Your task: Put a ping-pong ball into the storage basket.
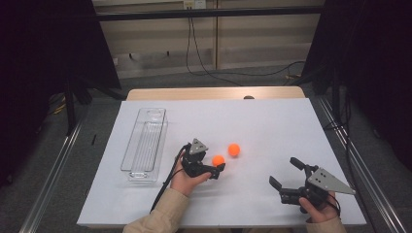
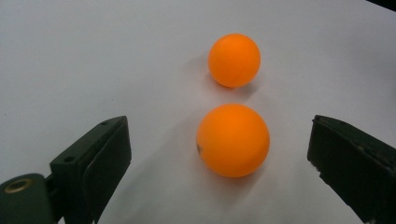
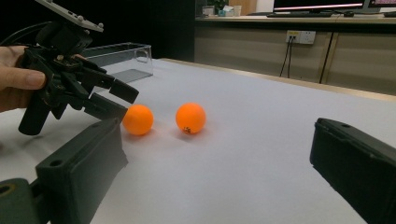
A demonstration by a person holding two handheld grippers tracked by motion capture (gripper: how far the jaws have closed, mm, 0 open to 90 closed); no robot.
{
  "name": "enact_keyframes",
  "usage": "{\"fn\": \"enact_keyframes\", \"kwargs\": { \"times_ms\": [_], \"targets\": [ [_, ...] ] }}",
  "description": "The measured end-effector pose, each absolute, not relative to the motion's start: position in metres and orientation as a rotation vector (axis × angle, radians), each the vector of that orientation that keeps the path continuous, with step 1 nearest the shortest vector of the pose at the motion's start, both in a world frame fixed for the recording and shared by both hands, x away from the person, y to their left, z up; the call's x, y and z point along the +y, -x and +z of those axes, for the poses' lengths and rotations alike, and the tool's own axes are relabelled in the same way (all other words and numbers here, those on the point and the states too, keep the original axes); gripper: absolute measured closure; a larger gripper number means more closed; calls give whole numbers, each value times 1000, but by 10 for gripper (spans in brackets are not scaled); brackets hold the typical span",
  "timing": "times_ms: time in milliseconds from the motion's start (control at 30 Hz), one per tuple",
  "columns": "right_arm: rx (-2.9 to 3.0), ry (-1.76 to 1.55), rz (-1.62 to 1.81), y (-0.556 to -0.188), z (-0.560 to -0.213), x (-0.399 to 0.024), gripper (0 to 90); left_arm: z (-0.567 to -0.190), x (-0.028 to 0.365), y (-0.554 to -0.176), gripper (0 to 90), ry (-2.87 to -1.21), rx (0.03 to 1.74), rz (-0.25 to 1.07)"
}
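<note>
**White surface, two orange balls, both claws spread**

White surface (image 1: 272, 121) under dim light, dark curtains at both sides, cables along the far wall. Clear plastic tray (image 1: 145, 145) lying lengthwise toward the left edge. Near the middle, two orange balls just beside each other, not touching: nearer ball (image 1: 218, 160) and farther ball (image 1: 234, 149). Left claw (image 1: 217, 171) spread wide, jaws either side of the nearer ball (image 2: 233, 140) without touching it, farther ball (image 2: 234, 59) just beyond. Right claw (image 1: 285, 174) also spread, holding nothing, well apart from both balls, low over the surface at the near right, pointed toward them.
</note>
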State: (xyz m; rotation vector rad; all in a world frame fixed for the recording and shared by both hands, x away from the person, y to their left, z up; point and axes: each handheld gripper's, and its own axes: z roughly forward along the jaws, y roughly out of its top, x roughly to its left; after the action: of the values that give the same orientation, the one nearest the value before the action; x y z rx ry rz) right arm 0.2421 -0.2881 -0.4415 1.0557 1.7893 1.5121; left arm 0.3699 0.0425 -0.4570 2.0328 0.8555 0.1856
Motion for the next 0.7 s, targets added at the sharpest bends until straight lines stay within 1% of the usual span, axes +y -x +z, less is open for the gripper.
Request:
{"fn": "enact_keyframes", "kwargs": {
  "times_ms": [700],
  "targets": [
    [1790, -1058, 1513, -242, -442, -288, 23, -460, 39, -371, 64, -2050, 856, 200]
  ]
}}
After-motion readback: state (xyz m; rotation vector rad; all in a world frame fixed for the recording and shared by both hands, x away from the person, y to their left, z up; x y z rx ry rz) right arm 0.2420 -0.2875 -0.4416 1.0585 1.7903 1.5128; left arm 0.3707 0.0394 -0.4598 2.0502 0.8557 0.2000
